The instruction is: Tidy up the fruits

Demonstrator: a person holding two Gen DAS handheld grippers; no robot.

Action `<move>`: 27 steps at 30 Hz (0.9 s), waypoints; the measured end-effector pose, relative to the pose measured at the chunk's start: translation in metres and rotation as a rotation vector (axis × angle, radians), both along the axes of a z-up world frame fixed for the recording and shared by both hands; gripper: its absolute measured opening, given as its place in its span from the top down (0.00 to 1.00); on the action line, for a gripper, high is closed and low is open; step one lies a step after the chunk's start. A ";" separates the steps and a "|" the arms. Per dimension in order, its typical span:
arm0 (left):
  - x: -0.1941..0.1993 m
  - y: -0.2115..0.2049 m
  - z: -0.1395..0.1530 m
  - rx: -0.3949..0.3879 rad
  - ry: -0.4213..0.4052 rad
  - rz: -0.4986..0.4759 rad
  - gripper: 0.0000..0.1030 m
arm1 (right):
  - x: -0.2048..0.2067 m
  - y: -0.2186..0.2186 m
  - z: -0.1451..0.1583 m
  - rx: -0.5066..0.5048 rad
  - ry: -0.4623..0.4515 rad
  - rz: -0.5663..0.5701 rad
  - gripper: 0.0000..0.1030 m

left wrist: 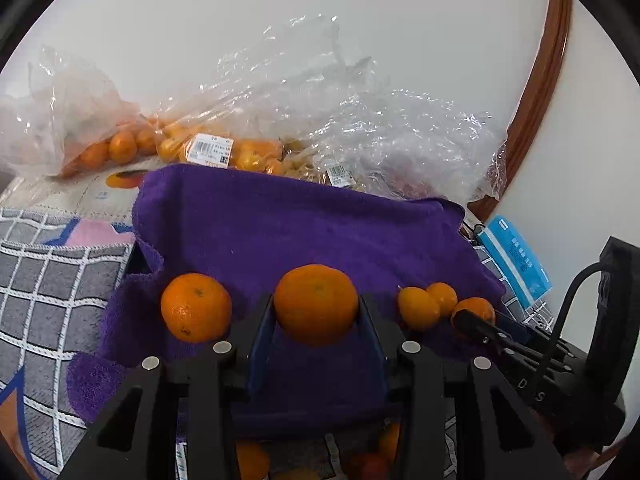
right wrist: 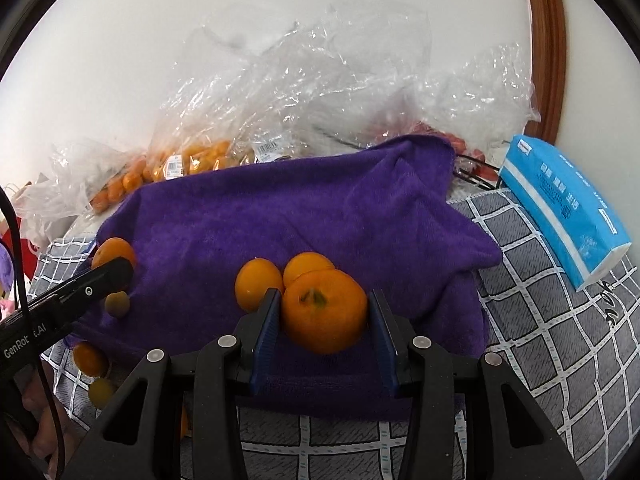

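A purple towel [left wrist: 300, 224] is spread over the checked cloth. My left gripper [left wrist: 316, 300] is shut on a mandarin [left wrist: 316, 304], its blue pads pressing both sides just above the towel. A second mandarin [left wrist: 196, 307] rests on the towel to its left. Two small kumquats [left wrist: 418, 308] lie to the right. My right gripper [right wrist: 324, 296] is shut on another mandarin [right wrist: 324, 312], stem side up, right in front of the two kumquats [right wrist: 258, 284]. The left gripper's finger [right wrist: 116, 272] shows at the left edge of the right wrist view.
Crinkled clear plastic bags [left wrist: 208, 148] holding more orange fruit lie behind the towel by the white wall. A blue tissue pack [right wrist: 560, 204] sits at the right on the grey checked cloth [right wrist: 560, 340]. A few small fruits [right wrist: 90, 358] lie off the towel's left edge.
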State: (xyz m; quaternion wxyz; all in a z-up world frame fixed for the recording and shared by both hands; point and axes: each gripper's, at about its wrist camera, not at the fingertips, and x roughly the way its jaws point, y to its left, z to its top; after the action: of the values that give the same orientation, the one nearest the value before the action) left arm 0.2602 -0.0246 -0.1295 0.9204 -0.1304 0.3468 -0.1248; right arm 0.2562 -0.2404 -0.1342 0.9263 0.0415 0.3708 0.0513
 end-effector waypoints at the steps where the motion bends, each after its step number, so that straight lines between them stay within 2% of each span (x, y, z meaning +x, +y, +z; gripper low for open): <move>1: 0.001 0.000 -0.001 -0.006 0.006 -0.004 0.62 | 0.001 0.000 -0.001 -0.003 0.004 -0.001 0.57; 15: 0.004 -0.004 -0.007 0.016 0.039 -0.006 0.62 | -0.005 0.002 0.008 -0.016 -0.051 -0.006 0.57; 22: 0.002 -0.004 -0.005 0.019 0.031 -0.009 0.62 | -0.008 -0.003 0.013 0.017 -0.077 -0.027 0.47; 25: 0.003 -0.004 -0.006 0.018 0.032 -0.009 0.61 | -0.008 -0.005 0.015 0.024 -0.081 -0.034 0.46; 27: 0.000 -0.002 -0.003 0.008 0.007 -0.007 0.55 | -0.008 -0.005 0.015 0.026 -0.083 -0.039 0.45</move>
State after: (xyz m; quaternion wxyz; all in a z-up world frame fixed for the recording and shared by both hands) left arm 0.2606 -0.0268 -0.1323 0.9192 -0.1261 0.3512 -0.1261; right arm 0.2478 -0.2457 -0.1187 0.9412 0.0584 0.3304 0.0396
